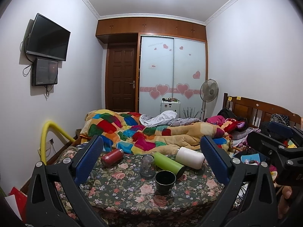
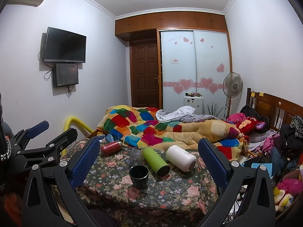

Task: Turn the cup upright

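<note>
Cup [image 1: 165,182] upright, beyond spread fingers [image 1: 89,158]

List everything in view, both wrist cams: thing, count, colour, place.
dark cup: 1, black-green, upright, front of floral cloth
glass jar: 1, clear, behind the cup
green bottle: 1, lime, lying right of the jar
white bottle: 1, lying far right
red bottle: 1, lying far left
blanket: 1, multicoloured, on the bed behind
TV: 1, black, left wall
fan: 1, by the wardrobe
left gripper: open, blue pads
right gripper: open, blue pads
</note>
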{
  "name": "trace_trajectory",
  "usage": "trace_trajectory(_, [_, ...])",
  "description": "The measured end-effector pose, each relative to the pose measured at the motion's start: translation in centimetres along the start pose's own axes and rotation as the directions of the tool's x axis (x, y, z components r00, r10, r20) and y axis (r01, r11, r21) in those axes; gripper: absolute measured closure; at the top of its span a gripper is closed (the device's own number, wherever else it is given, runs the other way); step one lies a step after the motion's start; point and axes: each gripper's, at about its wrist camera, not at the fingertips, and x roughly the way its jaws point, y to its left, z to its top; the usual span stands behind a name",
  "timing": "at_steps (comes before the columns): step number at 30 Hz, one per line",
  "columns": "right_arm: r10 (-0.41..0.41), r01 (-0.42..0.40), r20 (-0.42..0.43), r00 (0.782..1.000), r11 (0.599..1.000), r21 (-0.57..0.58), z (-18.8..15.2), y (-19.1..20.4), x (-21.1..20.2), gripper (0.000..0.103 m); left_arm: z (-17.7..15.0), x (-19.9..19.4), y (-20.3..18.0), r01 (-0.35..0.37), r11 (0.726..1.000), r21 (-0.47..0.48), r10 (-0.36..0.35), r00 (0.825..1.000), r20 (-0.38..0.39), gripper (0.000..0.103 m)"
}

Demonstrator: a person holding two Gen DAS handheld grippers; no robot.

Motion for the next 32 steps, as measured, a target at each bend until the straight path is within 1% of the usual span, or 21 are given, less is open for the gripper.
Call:
trace_trajectory(9, [-0.005, 0.005, -0.005, 1.0, 1.0, 0.001, -0.1, -0.7, -0.4, 0.0, 0.1, -0.1, -0.1, 0.002, 1.0, 0.003, -0.002, 1.0, 0.003, 0.0])
trace_trajectory(22, [-0.007, 0.007, -0.004, 1.0, 1.0, 0.0, 0.0, -0.7, -0.1, 0.0, 0.3, -0.2, -0.1, 0.014, 1.0, 0.018, -0.014, 1.0, 0.008, 0.0])
trace_trajectory(32, [-0.018, 0.018, -0.007, 1.0, 1.0, -0.003, 0.5, -0.4, 0.6, 0.0, 0.0, 0.6, 1.3, 0.019, 1.0, -0.004, -0.019, 1.0, 0.007, 0.0])
